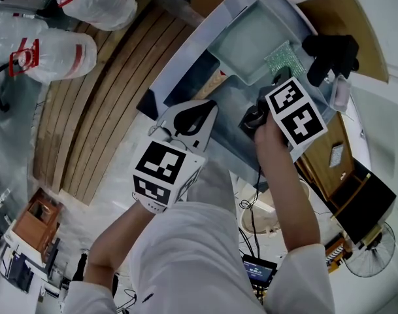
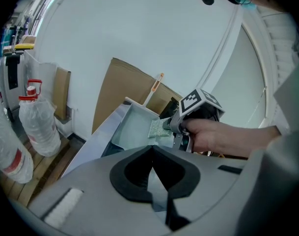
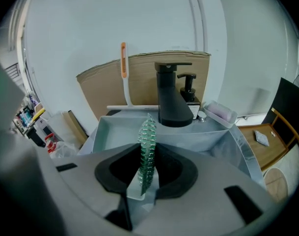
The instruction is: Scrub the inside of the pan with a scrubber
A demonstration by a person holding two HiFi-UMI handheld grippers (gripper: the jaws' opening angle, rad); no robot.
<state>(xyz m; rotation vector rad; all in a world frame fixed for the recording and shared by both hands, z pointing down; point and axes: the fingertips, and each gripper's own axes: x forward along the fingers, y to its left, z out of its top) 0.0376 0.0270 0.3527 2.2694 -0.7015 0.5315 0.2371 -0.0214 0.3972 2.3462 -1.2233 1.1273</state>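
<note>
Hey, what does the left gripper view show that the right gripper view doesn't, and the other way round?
Only the left gripper view: the right gripper seen from outside, in a hand, and plastic bags by the wall. Only the right gripper view: the black faucet, a pump bottle, and the scrubber edge-on between that gripper's fingers. Both: the sink, the brown cardboard behind it, and the green scrubber.

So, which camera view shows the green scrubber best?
The right gripper view: the scrubber is large and edge-on, clamped between the jaws. The left gripper view shows its flat face, small, sticking out of the right gripper. The head view shows only a green patch beyond that gripper.
</note>
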